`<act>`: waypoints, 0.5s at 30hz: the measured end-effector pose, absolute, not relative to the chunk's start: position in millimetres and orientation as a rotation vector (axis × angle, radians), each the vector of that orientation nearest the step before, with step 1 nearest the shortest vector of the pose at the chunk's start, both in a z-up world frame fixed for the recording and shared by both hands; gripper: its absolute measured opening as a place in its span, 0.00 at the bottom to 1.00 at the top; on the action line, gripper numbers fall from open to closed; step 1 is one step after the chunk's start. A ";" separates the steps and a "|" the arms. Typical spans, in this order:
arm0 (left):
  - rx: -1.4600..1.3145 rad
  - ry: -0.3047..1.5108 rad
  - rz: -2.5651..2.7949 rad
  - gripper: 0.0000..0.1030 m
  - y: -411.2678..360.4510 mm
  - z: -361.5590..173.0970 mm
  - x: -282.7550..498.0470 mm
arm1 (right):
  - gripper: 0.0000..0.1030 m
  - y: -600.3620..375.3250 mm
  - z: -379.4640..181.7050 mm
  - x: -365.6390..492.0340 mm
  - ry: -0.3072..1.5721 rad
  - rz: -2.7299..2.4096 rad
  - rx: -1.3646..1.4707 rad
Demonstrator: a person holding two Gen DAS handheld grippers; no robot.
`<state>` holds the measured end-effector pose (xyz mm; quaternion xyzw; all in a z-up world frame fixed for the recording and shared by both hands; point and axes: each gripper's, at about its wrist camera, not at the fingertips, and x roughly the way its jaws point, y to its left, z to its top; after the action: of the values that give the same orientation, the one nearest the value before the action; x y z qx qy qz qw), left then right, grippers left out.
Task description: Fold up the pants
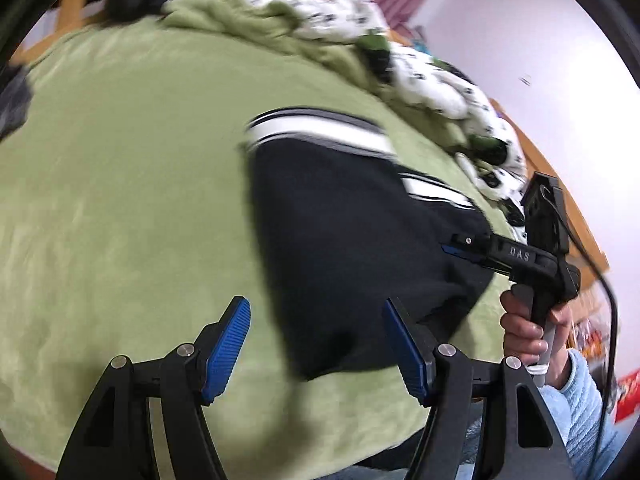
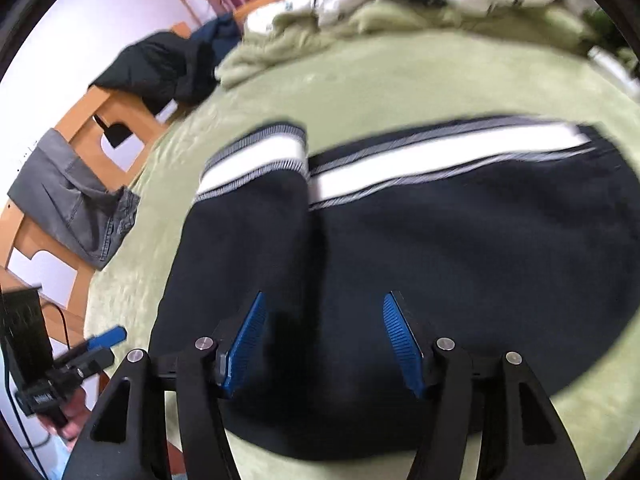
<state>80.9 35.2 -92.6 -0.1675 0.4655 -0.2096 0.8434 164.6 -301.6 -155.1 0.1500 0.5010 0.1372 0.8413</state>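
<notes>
Plainly, the pants point(image 2: 400, 272) lay folded over on the green blanket point(image 2: 400, 80) of the bed, dark fabric with a white side stripe point(image 2: 440, 160) running across the right wrist view, so I took their long axis to run sideways to my right hand-held gripper point(image 2: 324, 344). That one hung directly above the dark cloth, jaws parted roughly halfway with nothing pinched between the blue pads point(image 2: 248, 340). My left hand-held gripper point(image 1: 316, 348) was likewise parted and empty; the near corner of the pants sat ahead and to its right, its left pad over bare blanket. I judged the right hand the nearer to the bulk of the garment, the left better placed for the end edge. The only writing I could make out was "DAS", or possibly "OAS", on the body of the right hand-held gripper in the left wrist view, through the blur.
</notes>
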 end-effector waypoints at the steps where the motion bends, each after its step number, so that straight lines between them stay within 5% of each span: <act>1: -0.372 0.993 -0.429 0.64 41.9 -97.9 81.2 | 0.58 -295.5 -166.4 174.4 1.087 0.326 0.355; 3: -0.399 1.008 -0.407 0.64 53.0 -105.6 82.9 | 0.49 -286.6 -176.1 183.1 1.104 0.400 0.419; 4: -0.406 1.009 -0.401 0.64 55.1 -107.7 84.4 | 0.28 -281.3 -177.2 185.6 1.107 0.448 0.433; 6: -0.418 1.005 -0.393 0.64 56.5 -108.7 85.9 | 0.11 -271.7 -167.2 185.2 1.079 0.483 0.357; 15: -0.427 0.966 -0.452 0.64 13.0 -101.8 103.0 | 0.10 -333.3 -80.3 164.4 0.791 0.402 0.197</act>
<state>103.0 13.1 -101.8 -0.2021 0.4570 -0.2137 0.8394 164.4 -333.3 -80.3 0.0953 0.3820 0.1941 0.8985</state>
